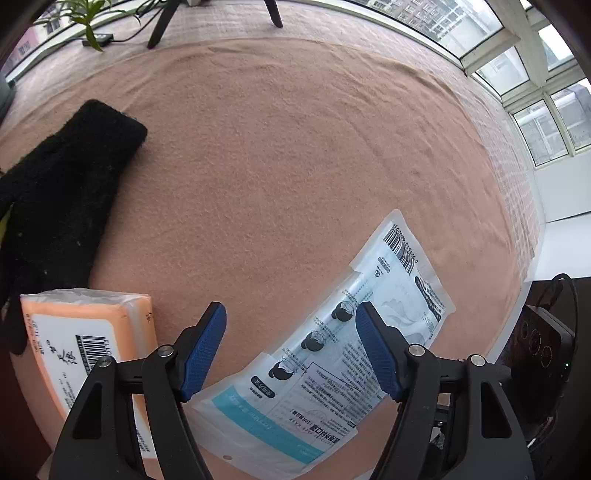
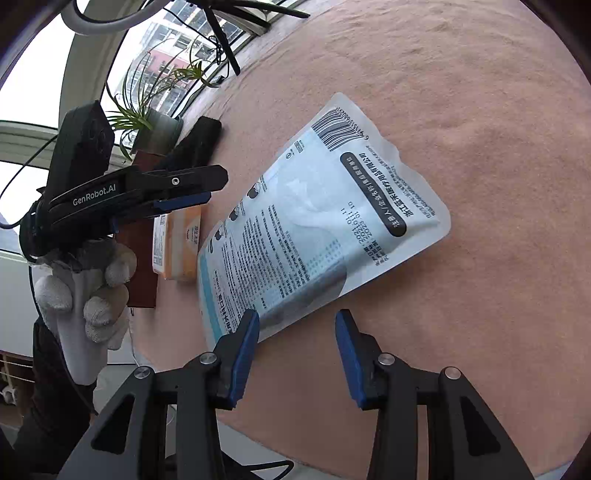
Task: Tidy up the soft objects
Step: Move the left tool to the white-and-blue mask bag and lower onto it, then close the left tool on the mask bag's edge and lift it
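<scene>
On the table [image 1: 295, 147], spread with a peach-coloured cloth, three soft things lie out: a black knitted glove [image 1: 62, 192] towards one side, an orange pack of tissues [image 1: 85, 343] at the near edge just beside it, and a flat mask packet [image 2: 317, 218] printed in pale blue, lying slantwise in the middle and well apart from the glove.

How far the tidying has got is hard to judge. The glove and the tissue pack sit close together, which may mean a pile is being made there, but I cannot say for certain. The mask packet looks like the piece left to deal with.

Both tools are at it. The left gripper [image 1: 291, 350] hangs over the packet with its blue fingers [image 1: 207, 347] spread wide, one to either side of the packet's lower half, pressing on nothing. The right gripper [image 2: 295, 354] stands at the packet's near long edge, released as well; one finger [image 2: 243, 350] sits right at the edge or just over it, I cannot tell which, and the other over bare cloth. Nothing is held yet.

Around the table stand a potted plant [image 2: 155, 99], black tripod legs [image 1: 162, 22] and windows. A gloved hand [image 2: 88, 288] carries the left tool. Little blocks the way, though the thin packet lies flat on the cloth, and I would judge its edge awkward to pinch.
</scene>
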`<state>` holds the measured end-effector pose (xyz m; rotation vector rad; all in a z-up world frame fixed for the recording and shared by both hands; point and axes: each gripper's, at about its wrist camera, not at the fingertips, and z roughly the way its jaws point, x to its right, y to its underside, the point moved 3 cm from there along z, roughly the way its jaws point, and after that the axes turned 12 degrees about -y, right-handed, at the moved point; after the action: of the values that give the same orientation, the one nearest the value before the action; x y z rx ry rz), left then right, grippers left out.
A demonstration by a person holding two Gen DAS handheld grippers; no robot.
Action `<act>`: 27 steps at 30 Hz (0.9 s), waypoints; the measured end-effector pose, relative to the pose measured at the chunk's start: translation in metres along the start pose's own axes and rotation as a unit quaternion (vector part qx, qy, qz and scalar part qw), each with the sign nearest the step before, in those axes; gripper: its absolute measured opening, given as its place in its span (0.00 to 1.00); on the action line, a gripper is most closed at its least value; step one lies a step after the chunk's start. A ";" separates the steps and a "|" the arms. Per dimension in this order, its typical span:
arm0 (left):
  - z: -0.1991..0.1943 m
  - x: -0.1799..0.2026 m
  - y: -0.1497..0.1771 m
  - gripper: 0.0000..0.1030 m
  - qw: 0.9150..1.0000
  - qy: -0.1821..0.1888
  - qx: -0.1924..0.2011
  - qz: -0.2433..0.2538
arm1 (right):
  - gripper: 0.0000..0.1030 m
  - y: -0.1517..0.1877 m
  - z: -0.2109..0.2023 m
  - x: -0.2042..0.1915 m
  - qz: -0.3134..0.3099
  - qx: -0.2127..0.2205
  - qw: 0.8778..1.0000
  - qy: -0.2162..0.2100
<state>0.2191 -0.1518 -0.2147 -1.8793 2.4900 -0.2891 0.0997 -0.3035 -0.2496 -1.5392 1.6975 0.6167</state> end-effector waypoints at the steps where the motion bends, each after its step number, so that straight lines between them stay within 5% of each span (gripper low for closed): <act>1: 0.003 -0.001 -0.001 0.70 1.000 0.004 -0.007 0.002 | 0.38 0.000 0.001 -0.001 -0.002 0.003 1.000 0.002; 27: 0.017 -0.007 0.044 0.70 0.994 0.081 -0.069 -0.009 | 0.22 -0.034 -0.003 0.022 0.026 0.029 0.999 -0.011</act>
<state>0.1812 -0.1364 -0.2391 -2.0067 2.6624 -0.2864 0.1324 -0.3244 -0.2604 -1.4467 1.7293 0.6042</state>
